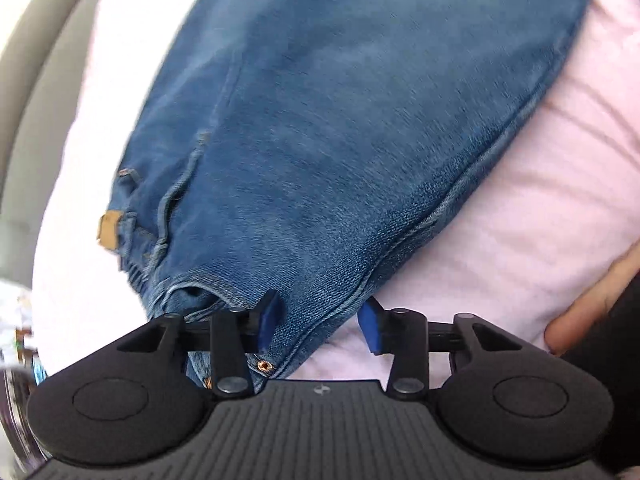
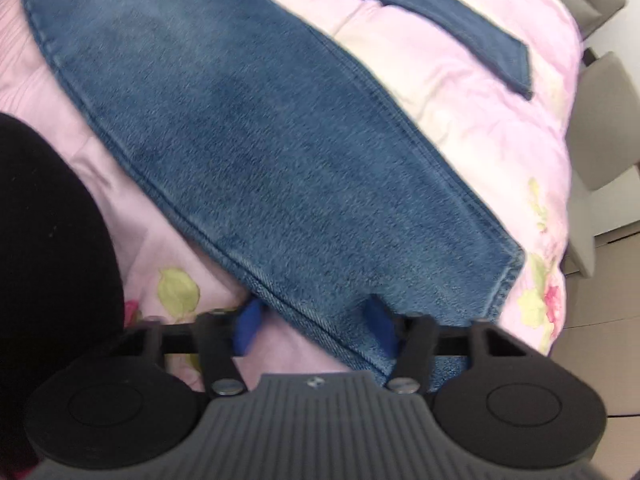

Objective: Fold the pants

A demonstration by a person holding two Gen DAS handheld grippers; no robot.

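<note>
Blue denim pants (image 1: 340, 128) lie on a pink quilt (image 1: 540, 208). In the left wrist view the waistband end with a tan label (image 1: 108, 230) and copper rivet is nearest me. My left gripper (image 1: 318, 326) is open, its blue pads (image 1: 267, 322) astride the waistband's side seam. In the right wrist view one leg (image 2: 260, 148) runs toward me and the other leg (image 2: 452, 12) lies apart at the top. My right gripper (image 2: 314, 326) is open, its pads (image 2: 380, 326) astride the near leg's hem corner.
The quilt (image 2: 460, 112) has flower prints and covers a bed. A beige bed frame (image 2: 600, 120) and floor show at the right. A black sleeve (image 2: 52, 248) fills the left of the right wrist view. A hand (image 1: 592, 300) shows at the right edge.
</note>
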